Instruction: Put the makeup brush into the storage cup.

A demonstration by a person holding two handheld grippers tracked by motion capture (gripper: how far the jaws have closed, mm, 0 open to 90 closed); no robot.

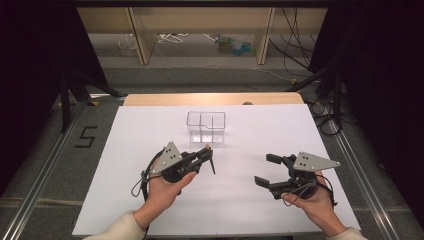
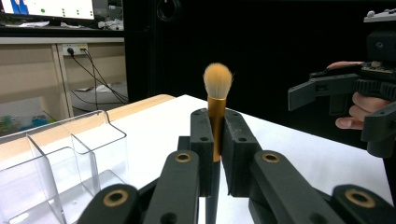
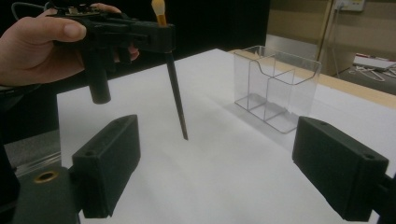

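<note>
On the white table [image 1: 125, 190], the left gripper [image 1: 209, 152] clamps a makeup brush [image 2: 216, 109] upright (bristles up) near the clear organizer [image 1: 206, 127] — the right gripper [image 1: 265, 170] hangs wide, empty.

The high view looks forward and down on the whole desk [image 1: 150, 200]. Each gripper view sits low, close behind its own jaws, facing along them. All three share the clear organizer [image 1: 206, 127] beyond the jaws.

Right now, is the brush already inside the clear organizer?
No: the left tool holds the brush above the table, apart from the clear organizer.
</note>
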